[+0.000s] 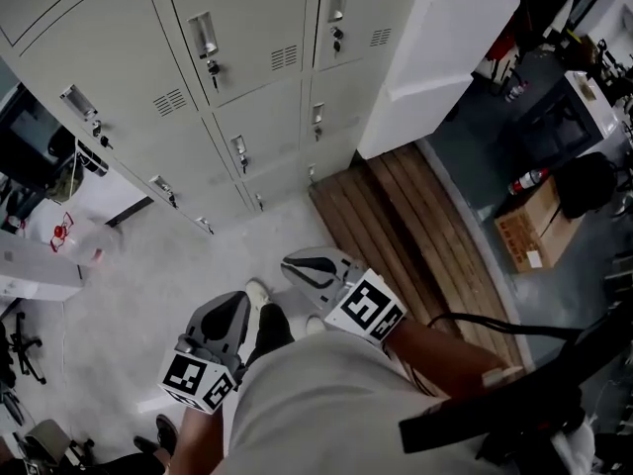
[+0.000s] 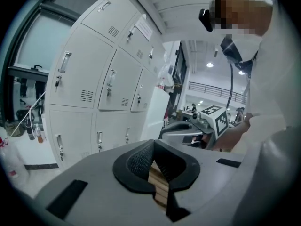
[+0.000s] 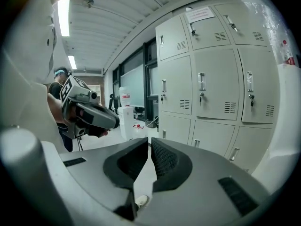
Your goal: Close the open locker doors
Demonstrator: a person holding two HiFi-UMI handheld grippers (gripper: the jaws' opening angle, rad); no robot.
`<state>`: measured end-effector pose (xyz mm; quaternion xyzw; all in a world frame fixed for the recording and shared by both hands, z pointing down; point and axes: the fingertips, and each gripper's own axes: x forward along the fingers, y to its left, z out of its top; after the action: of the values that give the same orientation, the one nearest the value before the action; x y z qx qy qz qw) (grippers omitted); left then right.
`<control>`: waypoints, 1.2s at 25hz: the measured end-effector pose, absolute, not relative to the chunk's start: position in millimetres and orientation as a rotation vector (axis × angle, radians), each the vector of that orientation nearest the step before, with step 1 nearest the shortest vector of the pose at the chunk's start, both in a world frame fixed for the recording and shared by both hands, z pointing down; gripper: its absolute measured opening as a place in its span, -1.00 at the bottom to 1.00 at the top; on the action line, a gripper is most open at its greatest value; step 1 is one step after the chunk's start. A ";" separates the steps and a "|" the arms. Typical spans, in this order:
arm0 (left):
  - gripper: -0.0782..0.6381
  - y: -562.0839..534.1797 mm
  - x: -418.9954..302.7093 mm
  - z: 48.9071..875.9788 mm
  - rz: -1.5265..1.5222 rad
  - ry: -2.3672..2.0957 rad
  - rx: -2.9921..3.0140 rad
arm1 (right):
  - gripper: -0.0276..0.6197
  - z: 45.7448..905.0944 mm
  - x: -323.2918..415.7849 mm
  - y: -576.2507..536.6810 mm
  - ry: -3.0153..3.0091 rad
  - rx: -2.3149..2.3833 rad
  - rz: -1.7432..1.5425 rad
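A bank of pale grey lockers point(image 1: 247, 57) fills the top of the head view, and every door I can see on it sits flush and closed, with handles and keys showing. Both grippers hang low over the floor, well short of the lockers. My left gripper point(image 1: 234, 305) has its jaws together with nothing between them. My right gripper point(image 1: 295, 265) is also shut and empty. The left gripper view has the lockers point(image 2: 108, 88) on its left and the right gripper point(image 2: 188, 128) beyond. In the right gripper view the lockers point(image 3: 211, 88) stand at right and the left gripper point(image 3: 89, 117) at left.
A wooden pallet point(image 1: 415, 226) lies on the floor right of the lockers, under a tall white cabinet point(image 1: 435, 47). A cardboard box point(image 1: 534, 231) and a fire extinguisher point(image 1: 529, 179) sit further right. A white container point(image 1: 69, 236) stands at left. My shoe point(image 1: 259, 290) is below.
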<state>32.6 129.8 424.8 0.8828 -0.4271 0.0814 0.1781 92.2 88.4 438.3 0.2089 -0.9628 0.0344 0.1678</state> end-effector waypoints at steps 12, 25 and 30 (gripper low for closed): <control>-0.75 147.5 71.0 421.0 0.250 -1.191 2.536 | -0.82 431.8 113.0 118.3 -2.771 0.551 0.066; -0.75 153.9 88.3 418.7 0.277 -1.160 2.564 | -0.83 430.6 134.3 129.6 -2.774 0.598 0.086; -0.75 149.3 94.8 422.4 0.281 -1.133 2.574 | -0.83 439.2 143.4 126.0 -2.746 0.635 0.098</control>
<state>94.8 149.3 422.4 0.8995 -0.3958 0.0980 0.1570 143.4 126.0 439.2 0.2221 -0.9612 0.0344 0.1598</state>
